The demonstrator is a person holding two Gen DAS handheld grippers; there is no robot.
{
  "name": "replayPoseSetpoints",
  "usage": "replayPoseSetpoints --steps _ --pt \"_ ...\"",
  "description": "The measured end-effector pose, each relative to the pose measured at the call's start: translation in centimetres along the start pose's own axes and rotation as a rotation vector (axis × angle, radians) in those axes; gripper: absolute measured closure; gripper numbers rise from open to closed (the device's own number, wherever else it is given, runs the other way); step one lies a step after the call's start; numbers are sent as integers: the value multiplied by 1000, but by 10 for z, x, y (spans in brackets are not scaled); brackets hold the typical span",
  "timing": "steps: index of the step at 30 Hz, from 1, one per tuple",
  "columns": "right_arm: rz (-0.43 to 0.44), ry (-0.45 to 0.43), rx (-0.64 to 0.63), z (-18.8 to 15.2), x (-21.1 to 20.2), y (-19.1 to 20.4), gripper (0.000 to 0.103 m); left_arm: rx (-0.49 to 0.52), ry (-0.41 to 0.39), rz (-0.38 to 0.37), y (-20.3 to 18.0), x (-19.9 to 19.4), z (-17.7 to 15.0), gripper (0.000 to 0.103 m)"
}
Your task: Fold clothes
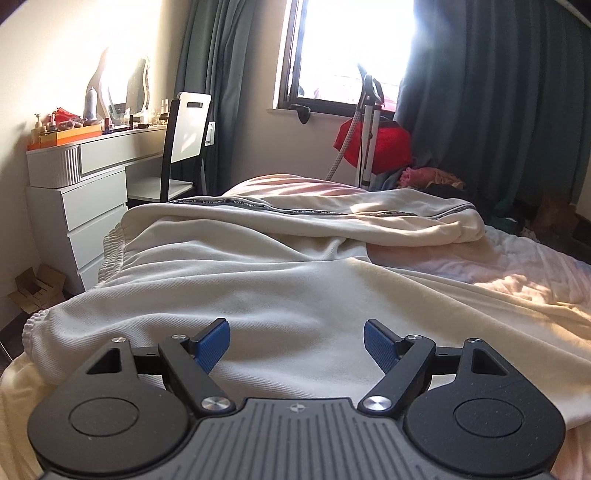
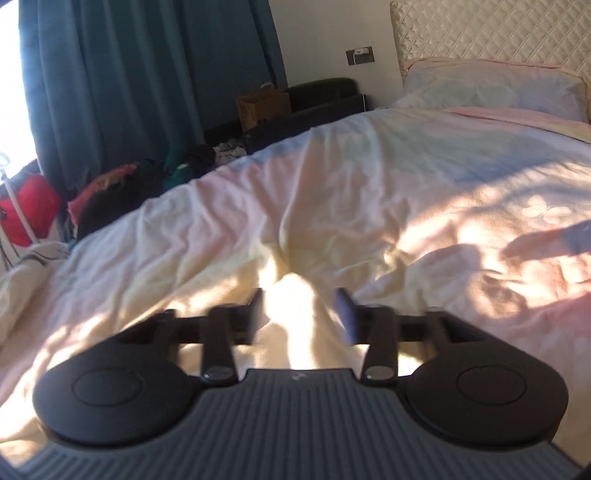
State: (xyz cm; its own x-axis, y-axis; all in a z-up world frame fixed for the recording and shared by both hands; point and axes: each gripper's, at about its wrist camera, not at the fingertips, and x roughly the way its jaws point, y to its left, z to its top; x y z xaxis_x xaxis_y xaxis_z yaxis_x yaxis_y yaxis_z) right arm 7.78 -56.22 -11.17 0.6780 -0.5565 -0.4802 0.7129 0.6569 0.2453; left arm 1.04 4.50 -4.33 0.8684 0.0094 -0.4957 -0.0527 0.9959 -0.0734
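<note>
Left tool (image 1: pixel 296 343) sits low over the cream trousers (image 1: pixel 280 280), jaws spread wide, blue pads (image 1: pixel 214 343) gripping nothing. The trousers lie across the bed (image 1: pixel 535 266), elastic waistband (image 1: pixel 110 254) at the edge nearest the dresser (image 1: pixel 92 206), one leg folded back on itself with a dark lettered stripe (image 1: pixel 295 210) running along it, on the window (image 1: pixel 354 48) side of the tool. Beyond the trousers, a chair (image 1: pixel 188 136) against the dresser, a red bag (image 1: pixel 384 147) under the window, dark curtains (image 1: pixel 498 92) beside it.

Right tool (image 2: pixel 301 310) is blurred, jaws wide apart, nothing between them, hovering over the pink-and-cream bedspread (image 2: pixel 332 184). A corner of the trousers (image 2: pixel 26 266) shows at the bed's edge, well apart from this tool. A pillow (image 2: pixel 491 88) lies against the quilted headboard (image 2: pixel 498 29) at the far end of the bed.
</note>
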Motion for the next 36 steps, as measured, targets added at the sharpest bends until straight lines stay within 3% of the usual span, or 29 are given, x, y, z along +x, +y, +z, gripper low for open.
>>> replayPoseSetpoints --steps 1,2,12,16,20,24,27,31,36 --pt "9 -20 1 1 -11 2 18 1 -2 -2 0 -1 0 22" --pt "25 -40 2 3 -25 4 15 3 -3 -5 0 -3 0 22" --pt "286 -12 -34 6 -158 46 16 1 -29 -13 1 -25 -3 22" --pt "376 -1 42 -8 -206 57 16 73 -20 -63 -14 -22 -5 20" --pt "456 52 107 -23 -226 77 16 156 7 -114 -39 -7 -2 20" --pt "495 58 135 -28 -229 93 16 260 1 -192 -83 30 14 18" --pt "460 1 88 -35 -223 99 16 340 -4 -245 -127 78 29 12" --pt "383 -61 46 -49 -202 95 16 362 19 -312 -194 171 53 12" --pt "304 -55 18 -69 -164 97 16 381 27 -313 -275 289 83 13"
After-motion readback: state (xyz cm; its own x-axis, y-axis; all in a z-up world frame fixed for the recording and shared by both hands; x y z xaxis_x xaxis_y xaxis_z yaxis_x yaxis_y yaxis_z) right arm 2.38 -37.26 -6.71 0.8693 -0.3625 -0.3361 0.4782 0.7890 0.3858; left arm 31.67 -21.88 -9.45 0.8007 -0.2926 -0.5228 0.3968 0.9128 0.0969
